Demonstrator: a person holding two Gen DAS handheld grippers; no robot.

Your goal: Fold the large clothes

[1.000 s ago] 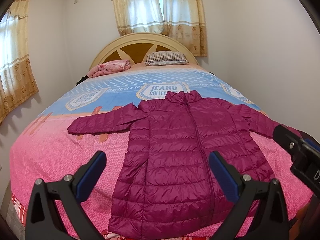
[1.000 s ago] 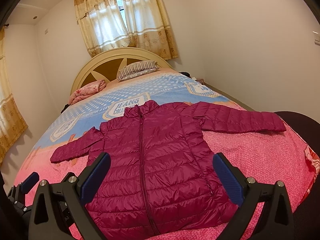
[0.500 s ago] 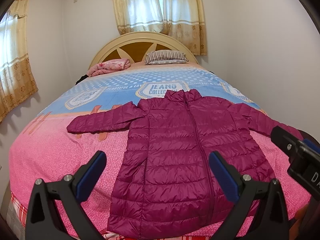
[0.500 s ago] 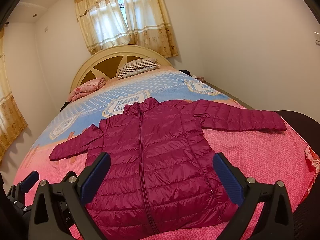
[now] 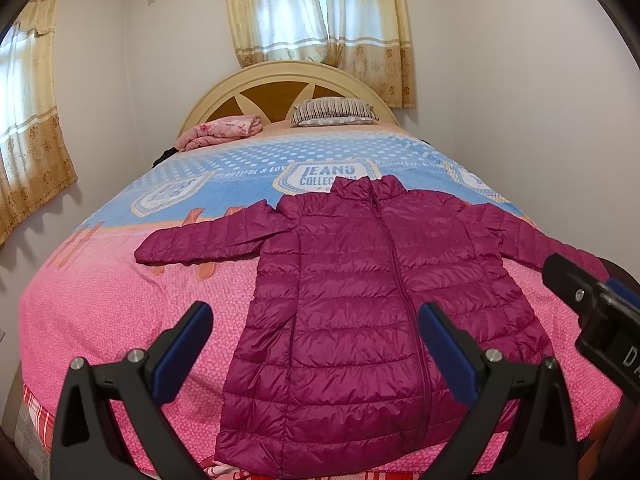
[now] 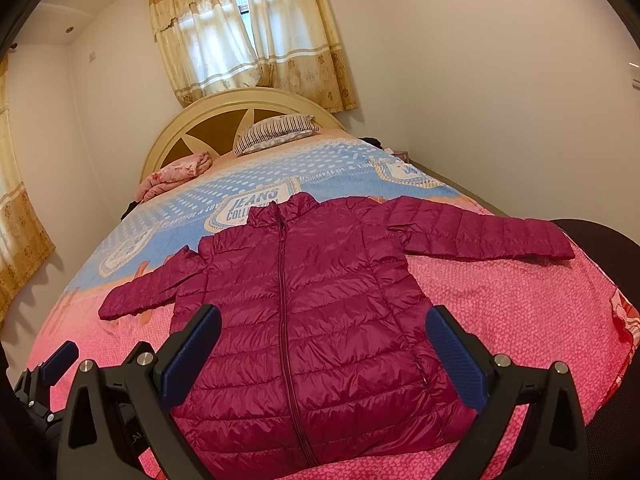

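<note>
Curtain hangs at the far left wall; below it the bed spreads pink near me and blue toward the arched headboard; a folded pink blanket lies at the head on the left, a striped pillow to its right under the window curtains.

My left gripper hovers above the foot of the bed, jaws spread wide and grasping nothing; between its blue pads I see the magenta puffer jacket; it lies flat on the pink part of the cover, front up, zipped, collar touching the blue band, hem at the near edge, both sleeves stretched out sideways.

My right gripper hangs just beside the left one, also released and empty, over the jacket's lower half; the right sleeve reaches toward the bed's right edge; a dark rounded shape sits past the cuff, and I cannot tell what it is; a plain white wall closes the right side.
</note>
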